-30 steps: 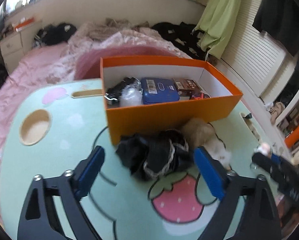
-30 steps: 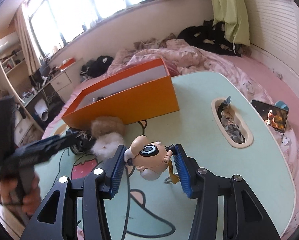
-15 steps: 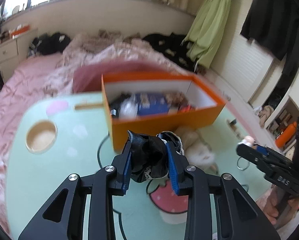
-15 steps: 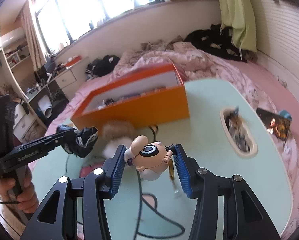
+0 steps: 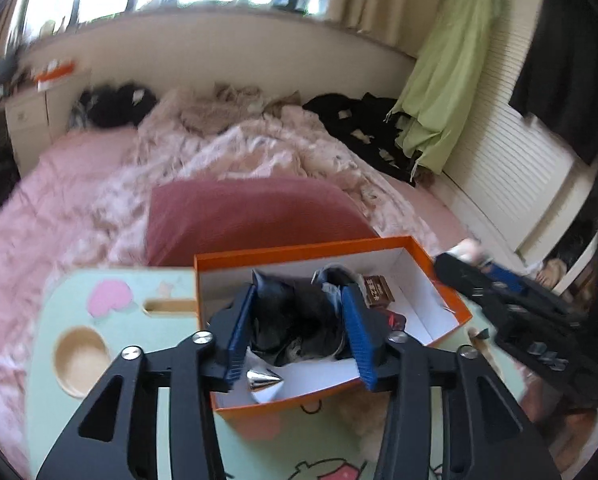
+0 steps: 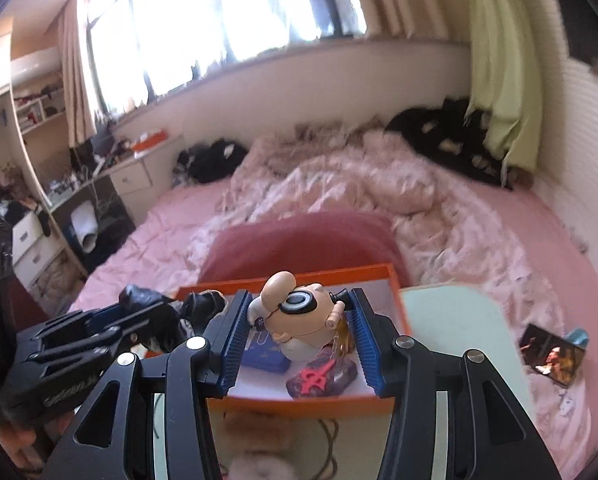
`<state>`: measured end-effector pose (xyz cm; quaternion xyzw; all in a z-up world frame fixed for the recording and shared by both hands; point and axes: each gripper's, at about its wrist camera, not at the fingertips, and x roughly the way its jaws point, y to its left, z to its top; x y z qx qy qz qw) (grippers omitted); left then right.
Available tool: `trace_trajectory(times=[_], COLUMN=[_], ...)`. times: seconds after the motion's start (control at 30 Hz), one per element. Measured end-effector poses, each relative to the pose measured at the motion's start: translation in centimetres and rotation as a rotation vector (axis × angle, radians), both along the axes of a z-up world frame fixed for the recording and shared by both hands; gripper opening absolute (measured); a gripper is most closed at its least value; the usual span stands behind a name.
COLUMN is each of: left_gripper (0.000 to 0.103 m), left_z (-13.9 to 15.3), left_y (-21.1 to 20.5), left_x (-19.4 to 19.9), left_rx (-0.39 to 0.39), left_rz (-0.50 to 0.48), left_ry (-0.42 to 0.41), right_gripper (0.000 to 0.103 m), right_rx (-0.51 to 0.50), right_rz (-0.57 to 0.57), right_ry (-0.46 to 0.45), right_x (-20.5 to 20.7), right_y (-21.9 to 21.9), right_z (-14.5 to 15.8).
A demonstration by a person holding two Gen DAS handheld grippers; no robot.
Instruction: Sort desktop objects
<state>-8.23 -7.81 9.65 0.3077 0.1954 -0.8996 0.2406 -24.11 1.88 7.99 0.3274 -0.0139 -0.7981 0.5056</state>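
Observation:
My left gripper (image 5: 299, 332) is shut on a bundle of black cloth (image 5: 295, 320) and holds it over the left part of the open orange box (image 5: 439, 264). My right gripper (image 6: 299, 340) is shut on a beige toy figure (image 6: 295, 312) with a round eyepiece and holds it above the same orange box (image 6: 399, 308). The left gripper with the cloth (image 6: 151, 308) shows at the left in the right wrist view. The right gripper (image 5: 499, 292) shows at the right in the left wrist view.
Inside the box lie a blue tin (image 6: 265, 356), a dark packet with a red emblem (image 6: 323, 374), a brown packet (image 5: 377, 290) and a silver cone (image 5: 263, 380). A fluffy beige plush (image 6: 255, 432) lies in front of the box on the green table (image 6: 451, 328). A phone (image 6: 551, 356) lies at the right.
Both grippers have lifted and moved forward over the orange box, carrying the black cloth and the toy figure. A second ago the left gripper was open around the cloth on the table.

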Motion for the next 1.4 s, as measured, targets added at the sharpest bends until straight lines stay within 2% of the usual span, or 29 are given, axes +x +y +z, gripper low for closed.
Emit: trace_trajectory(times=[0.07, 0.1, 0.13, 0.2, 0.3, 0.33, 0.4, 0.47, 0.53, 0.63, 0.8, 0.83, 0.9, 0.93, 1.03, 1.1, 1.4], left_gripper=[0.05, 0.057, 0.059, 0.061, 0.063, 0.065, 0.073, 0.073, 0.073, 0.073, 0.073, 0.075, 0.091, 0.094, 0.097, 0.103, 0.103], left_z=[-0.8, -1.0, -1.1, -1.2, -1.3, -1.4, -1.9, -2.9, -4.1, -6.5, -8.9, -9.4, -9.8, -9.9, -10.0, -10.2, -10.3], left_y=[-0.2, -0.1, 0.1, 0.7, 1.9, 2.5, 3.8, 5.2, 6.0, 7.2, 7.9, 8.0, 8.7, 8.8, 9.0, 8.8, 8.8], left_x=[0.5, 0.8, 1.1, 2.2, 4.0, 4.5, 5.6, 6.4, 6.9, 7.5, 8.3, 8.4, 8.4, 8.3, 8.1, 8.1, 8.2], left_rx=[0.027, 0.021, 0.011, -0.021, -0.065, -0.082, -0.116, -0.134, -0.118, -0.105, -0.064, -0.058, -0.096, -0.098, -0.1, -0.094, -0.095], left_rz=[0.007, 0.015, 0.019, 0.013, 0.0, -0.004, -0.015, -0.043, -0.085, -0.109, -0.1, -0.094, -0.081, -0.089, -0.094, -0.083, -0.079], left_ry=[0.014, 0.01, 0.008, 0.015, 0.005, -0.006, -0.038, -0.077, -0.11, -0.177, -0.223, -0.223, -0.239, -0.236, -0.237, -0.239, -0.236], right_gripper=[0.06, 0.071, 0.079, 0.083, 0.084, 0.087, 0.09, 0.091, 0.091, 0.091, 0.091, 0.091, 0.094, 0.103, 0.103, 0.103, 0.103], right_rx=[0.018, 0.014, 0.01, 0.006, 0.031, 0.048, 0.084, 0.104, 0.111, 0.135, 0.24, 0.259, 0.302, 0.296, 0.279, 0.271, 0.266], right_rz=[-0.002, -0.008, -0.016, -0.028, -0.025, -0.035, -0.046, -0.044, -0.009, 0.03, 0.063, 0.066, 0.072, 0.07, 0.072, 0.073, 0.068], right_ry=[-0.026, -0.022, -0.011, 0.013, 0.05, 0.064, 0.083, 0.07, 0.019, -0.008, 0.065, 0.082, 0.102, 0.114, 0.112, 0.118, 0.12], right_x=[-0.4, -0.2, 0.1, 1.0, 2.8, 3.4, 4.7, 5.7, 6.7, 8.4, 11.1, 11.5, 12.0, 12.2, 12.1, 12.1, 11.9], right_y=[-0.4, -0.1, 0.2, 1.3, 3.0, 3.6, 5.1, 6.7, 7.6, 8.1, 8.1, 8.0, 7.8, 7.9, 8.2, 8.4, 8.5], right_z=[-0.9, -1.1, -1.2, -1.3, -1.5, -1.8, -2.5, -3.6, -5.0, -6.7, -8.7, -9.0, -10.0, -10.2, -10.5, -10.7, -10.8])
